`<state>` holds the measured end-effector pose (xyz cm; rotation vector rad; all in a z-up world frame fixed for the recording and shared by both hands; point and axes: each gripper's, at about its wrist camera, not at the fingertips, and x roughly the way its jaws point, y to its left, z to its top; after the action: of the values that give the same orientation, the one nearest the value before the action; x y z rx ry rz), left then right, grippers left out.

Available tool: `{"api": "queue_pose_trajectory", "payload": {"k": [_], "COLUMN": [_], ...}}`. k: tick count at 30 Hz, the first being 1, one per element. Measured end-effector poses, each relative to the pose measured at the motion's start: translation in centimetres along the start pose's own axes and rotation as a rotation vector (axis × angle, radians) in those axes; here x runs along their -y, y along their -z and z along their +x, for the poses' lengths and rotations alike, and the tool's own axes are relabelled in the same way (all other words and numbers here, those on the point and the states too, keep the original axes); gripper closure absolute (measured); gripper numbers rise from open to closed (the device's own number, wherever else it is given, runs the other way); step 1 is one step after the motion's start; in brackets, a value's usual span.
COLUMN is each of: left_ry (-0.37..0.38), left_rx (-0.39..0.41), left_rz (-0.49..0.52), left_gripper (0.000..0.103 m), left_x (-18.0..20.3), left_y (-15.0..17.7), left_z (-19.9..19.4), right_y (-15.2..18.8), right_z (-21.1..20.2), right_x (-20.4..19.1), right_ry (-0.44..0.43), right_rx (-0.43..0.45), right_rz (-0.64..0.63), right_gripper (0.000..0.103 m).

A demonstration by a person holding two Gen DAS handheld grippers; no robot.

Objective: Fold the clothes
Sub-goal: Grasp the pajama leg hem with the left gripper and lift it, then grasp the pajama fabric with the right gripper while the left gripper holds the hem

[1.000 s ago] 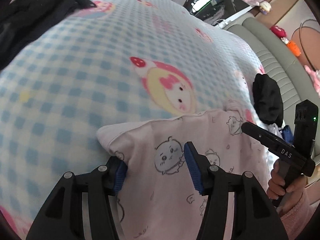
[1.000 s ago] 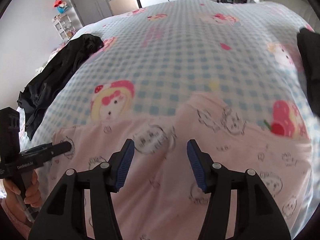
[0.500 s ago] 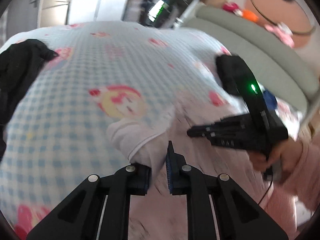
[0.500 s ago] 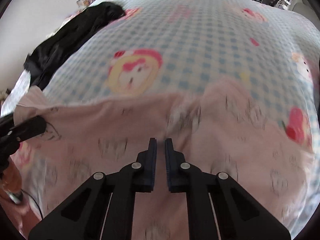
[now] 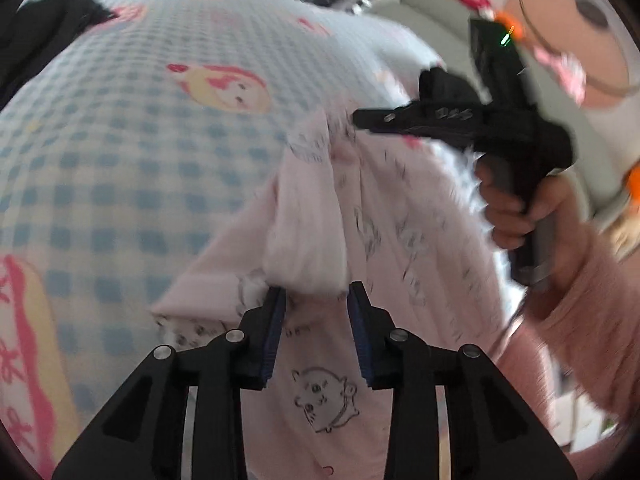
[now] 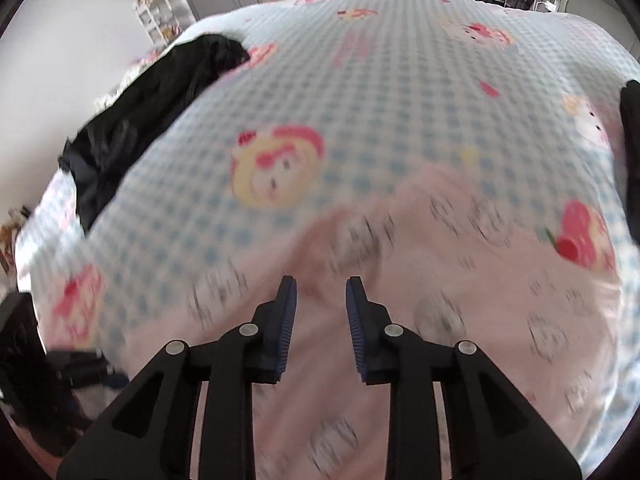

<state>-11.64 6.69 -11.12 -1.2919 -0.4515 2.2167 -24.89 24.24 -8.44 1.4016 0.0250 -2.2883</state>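
While both grippers, left gripper [image 5: 316, 300] and right gripper [image 6: 321, 296], stand parted and hold nothing, the pink garment [image 5: 400, 240] lies bunched at lower centre on the checked bedspread [image 5: 140, 140]. Folding looks partway; its long axis seemingly runs left-right, though blur obscures this.

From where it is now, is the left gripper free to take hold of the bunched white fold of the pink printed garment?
Probably yes: the left gripper is open, the bunched white fold of the pink printed garment sits just past its fingers, nothing between.
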Motion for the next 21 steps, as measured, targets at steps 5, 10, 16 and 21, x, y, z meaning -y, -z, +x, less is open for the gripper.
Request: {"api": "queue_pose_trajectory", "payload": {"k": [5,10,16,21], "left_ry": [0.070,0.014,-0.150,-0.255], "left_rx": [0.032,0.053,0.103,0.113], "left_rz": [-0.146,-0.152,-0.168,-0.111], "left_gripper": [0.061,0.086,0.091,0.092], "left_x": [-2.5,-2.3,-4.0,-4.4], "left_y": [-1.5,-2.1,-1.9,-2.8], "left_z": [-0.2,2.0,1.9,1.5], "right_y": [-2.5,-2.7,0.0,1.1], "right_z": [2.9,6.9,6.0,4.8], "right_x": [-0.8,0.2,0.9,1.2], "right_ry": [0.023,0.121,0.102,0.079], "right_rx": [0.031,-0.114,-0.231,-0.296], "right_rz": [0.030,0.014,-0.044,-0.065], "right_gripper": [0.069,0.069,0.069,0.069]}}
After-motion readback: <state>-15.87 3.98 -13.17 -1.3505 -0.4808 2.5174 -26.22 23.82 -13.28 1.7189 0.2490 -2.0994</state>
